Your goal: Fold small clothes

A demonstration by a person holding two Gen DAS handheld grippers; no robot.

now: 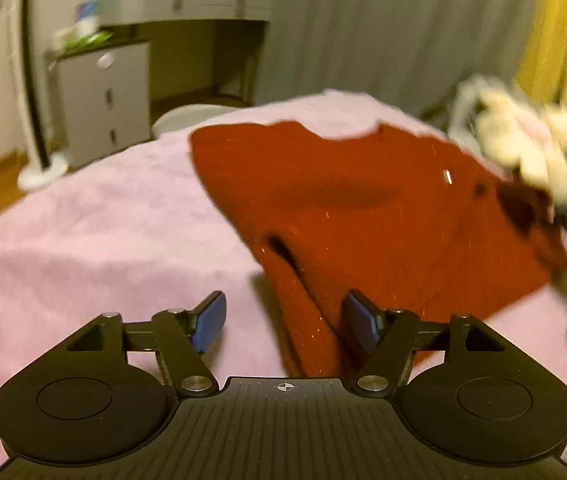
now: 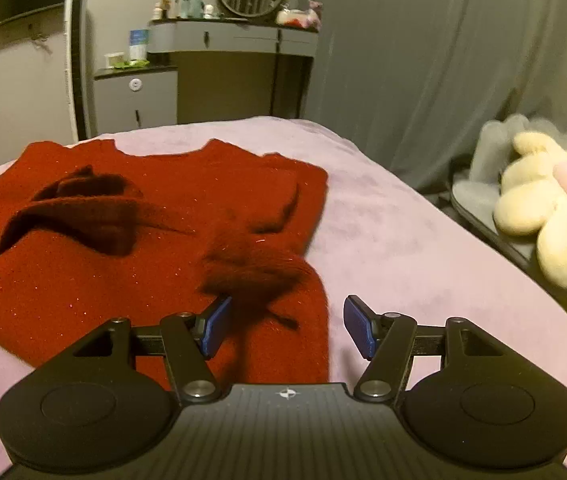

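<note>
Two grippers are hovering low over a bed covered by a pink blanket [image 2: 383,216]. Lying on it is a dark red knit sweater [image 2: 83,280], rumpled, one sleeve bunched just ahead of the right gripper [image 2: 287,326]. Beyond the bed are standing a grey vanity desk [image 2: 231,38], a drawer cabinet [image 2: 135,100] and a cream plush toy [image 2: 543,216] on a chair. The left gripper [image 1: 285,322] is pointing at the sweater's near edge. Both sets of jaws are standing apart, holding nothing.
</note>
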